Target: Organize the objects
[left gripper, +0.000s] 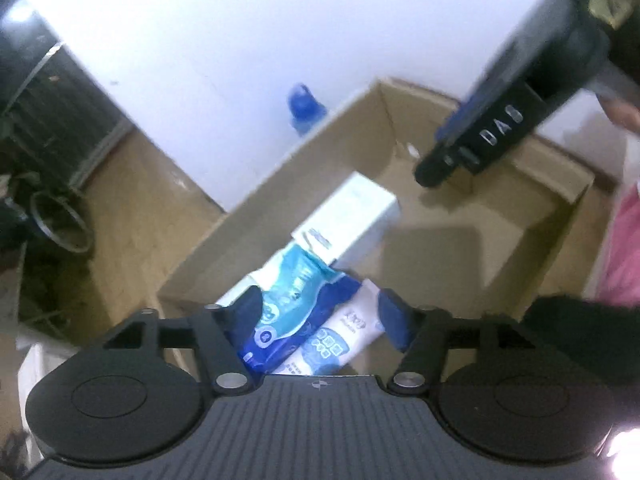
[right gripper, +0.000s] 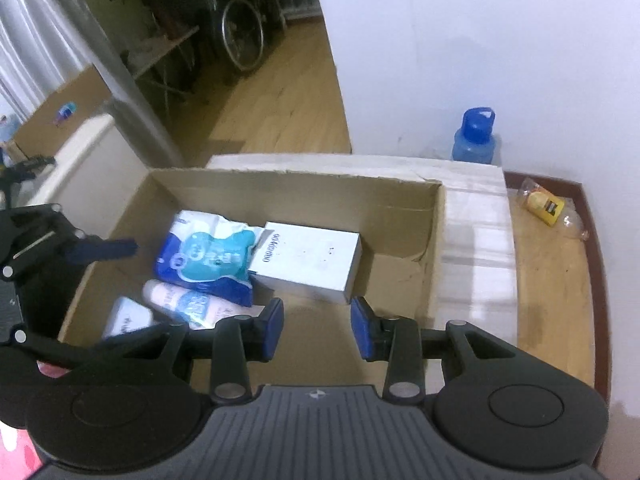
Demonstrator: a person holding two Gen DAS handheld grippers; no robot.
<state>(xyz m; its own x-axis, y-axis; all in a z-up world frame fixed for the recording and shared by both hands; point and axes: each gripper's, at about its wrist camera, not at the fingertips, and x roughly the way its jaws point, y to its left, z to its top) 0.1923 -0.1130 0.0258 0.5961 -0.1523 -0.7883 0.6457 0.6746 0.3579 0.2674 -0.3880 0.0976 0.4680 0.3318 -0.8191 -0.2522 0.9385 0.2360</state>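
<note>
With both your left gripper [left gripper: 320, 312] and right gripper [right gripper: 317, 328] parted and empty, fetch the yellow packet [right gripper: 546, 204] at right, then lay it in the cardboard box's [right gripper: 304, 178] bare right half.

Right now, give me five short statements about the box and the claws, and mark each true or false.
1. The white carton lies inside the cardboard box. True.
2. The right claw grips the white carton. False: its pads stand apart with nothing between them.
3. The blue bottle stands inside the box. False: it stands outside, by the white wall.
4. A blue tissue pack lies beside the white carton in the box. True.
5. The left claw is clamped on the tissue pack. False: its fingers stand open above it.
</note>
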